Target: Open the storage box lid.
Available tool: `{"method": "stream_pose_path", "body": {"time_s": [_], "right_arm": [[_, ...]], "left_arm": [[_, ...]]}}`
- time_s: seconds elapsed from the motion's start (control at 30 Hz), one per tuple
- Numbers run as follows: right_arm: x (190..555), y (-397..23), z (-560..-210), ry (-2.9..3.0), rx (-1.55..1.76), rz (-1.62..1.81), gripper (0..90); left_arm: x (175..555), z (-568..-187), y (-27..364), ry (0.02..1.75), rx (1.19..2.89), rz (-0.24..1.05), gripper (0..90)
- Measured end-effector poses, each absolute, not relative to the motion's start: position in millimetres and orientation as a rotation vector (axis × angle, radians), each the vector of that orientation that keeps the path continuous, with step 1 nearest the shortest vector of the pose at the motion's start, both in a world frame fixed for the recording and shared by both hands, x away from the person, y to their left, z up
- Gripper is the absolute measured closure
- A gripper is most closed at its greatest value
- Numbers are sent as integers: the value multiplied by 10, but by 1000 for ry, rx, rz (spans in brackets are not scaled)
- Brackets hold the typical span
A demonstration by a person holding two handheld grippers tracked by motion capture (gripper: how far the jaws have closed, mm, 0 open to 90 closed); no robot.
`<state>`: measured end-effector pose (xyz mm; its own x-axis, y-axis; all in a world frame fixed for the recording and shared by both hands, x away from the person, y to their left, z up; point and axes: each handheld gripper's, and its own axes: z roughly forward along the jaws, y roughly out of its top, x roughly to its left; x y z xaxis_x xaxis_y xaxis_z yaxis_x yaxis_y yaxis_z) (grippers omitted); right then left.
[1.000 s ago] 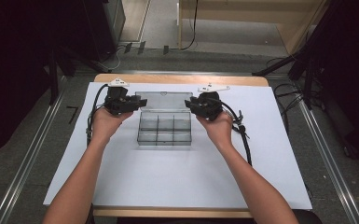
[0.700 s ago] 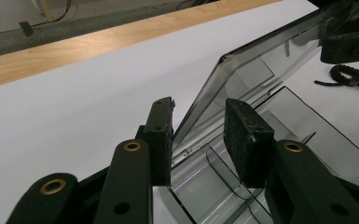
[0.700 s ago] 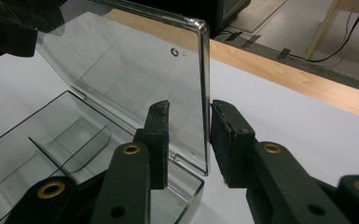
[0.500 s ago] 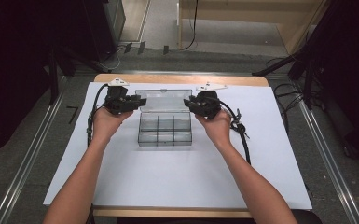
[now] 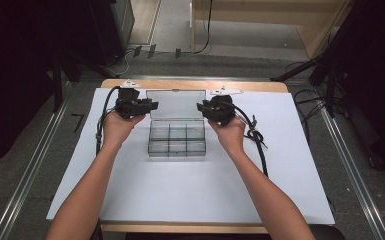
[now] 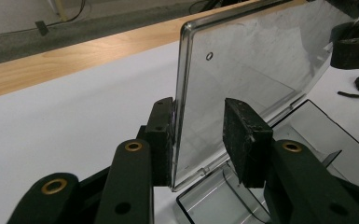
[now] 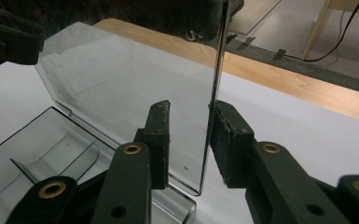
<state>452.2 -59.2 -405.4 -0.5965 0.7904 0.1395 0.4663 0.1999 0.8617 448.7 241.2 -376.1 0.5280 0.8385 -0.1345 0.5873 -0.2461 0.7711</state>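
The left gripper is straddling the left edge of the clear lid of a transparent compartment box, which is sitting on the white sheet covering the tabletop. In the left gripper view, the lid is touching one pad while the other is standing clear of it, so the jaws are spread around the edge rather than pinching it. The jaws have just been closing, with the lid between them. At the right, the right gripper is bracketing the opposite edge; in the right gripper view, the lid is lying against the outer pad with a gap to the inner one, so these jaws are likewise spread.

To perform the step well, both hands should be moving the lid together and evenly about its hinge, so the panel is not twisting. The base should be kept flat on the sheet.

The hinge line is hard to make out through the clear plastic. Whether the compartments hold anything cannot be told with certainty. The person's forearms are cut off at the bottom of the high view.
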Motion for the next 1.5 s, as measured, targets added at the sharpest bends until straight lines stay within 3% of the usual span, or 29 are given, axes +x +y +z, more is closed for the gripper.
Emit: {"method": "stream_pose_path", "body": {"time_s": [1.0,1.5], "right_arm": [[4692,-521,-4276,2115,1310,1397,647],[4735,-488,-4390,2121,1368,1405,600]], "left_arm": [[4664,-3968,2344,1276,1932,357,593],[4702,-4054,2291,1314,1951,357,521]]}}
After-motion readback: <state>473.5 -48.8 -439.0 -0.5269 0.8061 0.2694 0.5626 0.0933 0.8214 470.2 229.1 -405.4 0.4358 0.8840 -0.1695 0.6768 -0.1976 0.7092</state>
